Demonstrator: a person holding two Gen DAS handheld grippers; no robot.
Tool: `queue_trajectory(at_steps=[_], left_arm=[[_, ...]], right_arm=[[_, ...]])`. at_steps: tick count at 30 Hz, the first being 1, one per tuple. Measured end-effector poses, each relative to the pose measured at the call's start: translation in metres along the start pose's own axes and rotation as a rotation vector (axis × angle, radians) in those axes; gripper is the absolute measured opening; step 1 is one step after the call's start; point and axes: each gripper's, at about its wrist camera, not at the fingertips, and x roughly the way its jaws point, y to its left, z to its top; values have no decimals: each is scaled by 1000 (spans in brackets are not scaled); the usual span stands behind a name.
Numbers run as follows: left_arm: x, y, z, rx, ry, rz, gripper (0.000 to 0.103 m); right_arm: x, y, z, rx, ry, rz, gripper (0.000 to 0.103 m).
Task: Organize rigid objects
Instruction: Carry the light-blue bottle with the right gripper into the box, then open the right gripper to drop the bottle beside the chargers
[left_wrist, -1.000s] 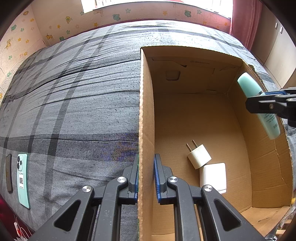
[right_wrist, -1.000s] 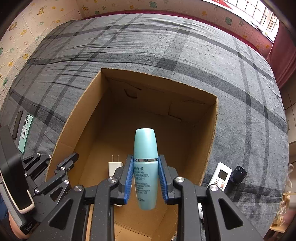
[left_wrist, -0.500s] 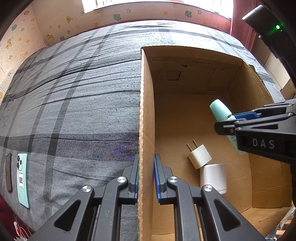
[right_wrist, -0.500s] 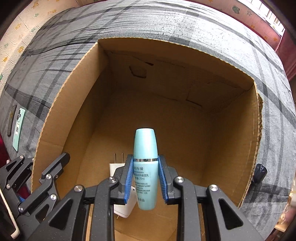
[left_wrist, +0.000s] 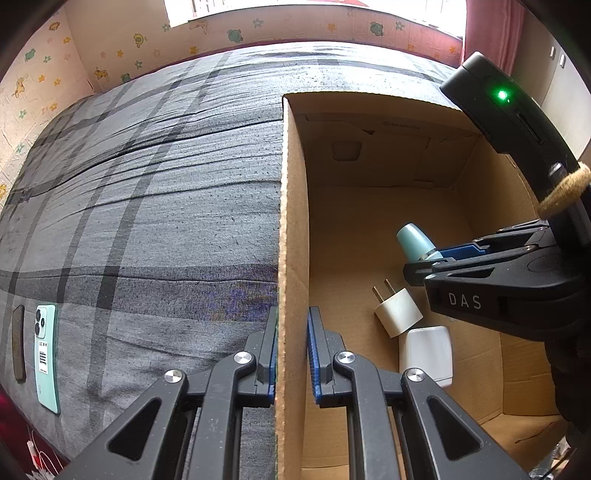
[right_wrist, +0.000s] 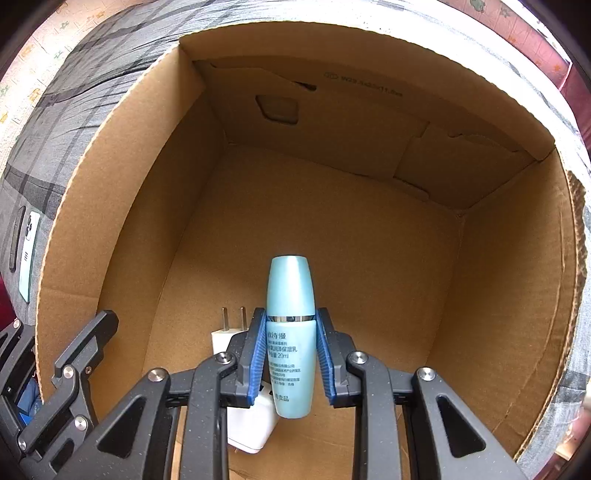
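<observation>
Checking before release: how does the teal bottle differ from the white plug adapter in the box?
The teal bottle is tall, rounded and teal, held above the floor between the right gripper's fingers. The white plug adapter is squat, white, with two prongs, lying loose on the cardboard box floor. Both are inside the box.

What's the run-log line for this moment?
left gripper: shut on box wall | right gripper: shut on bottle, inside box | in box: plug, adapter | phone: on bed
</observation>
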Motion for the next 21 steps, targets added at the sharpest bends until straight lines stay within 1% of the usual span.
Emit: queue_trajectory(at_steps=[5,6,7,9,11,13,17,19,21], left_arm=[[-1,0,0,2,2,0,14],[-1,-1,0,2,1,0,14],[-1,-1,0,2,1,2,14],[-1,-1,0,2,1,2,14],[-1,-1,0,1,2,2,14],[0,-1,0,2,1,2,14],[0,0,0,1,1,5,16],[-1,0,0,0,2,5,16],[-1,-1,0,4,2,11,16]], right_arm=[[-2,-7,0,16,-3,18,28],[-2,-9,0,18,-2,24,30],[-3,-11,0,20,-4,30,36],[-8,-14,-2,20,-20,39,44],[-13,-15,-2,17,-31,32,48],[-16,-17,-3,15,-38,33,55],[-21,-22,-3,21,-45,37,60],[-25,-23,-6,14,-59,36,67],[-32,-23,-7,5,-79,33,70]])
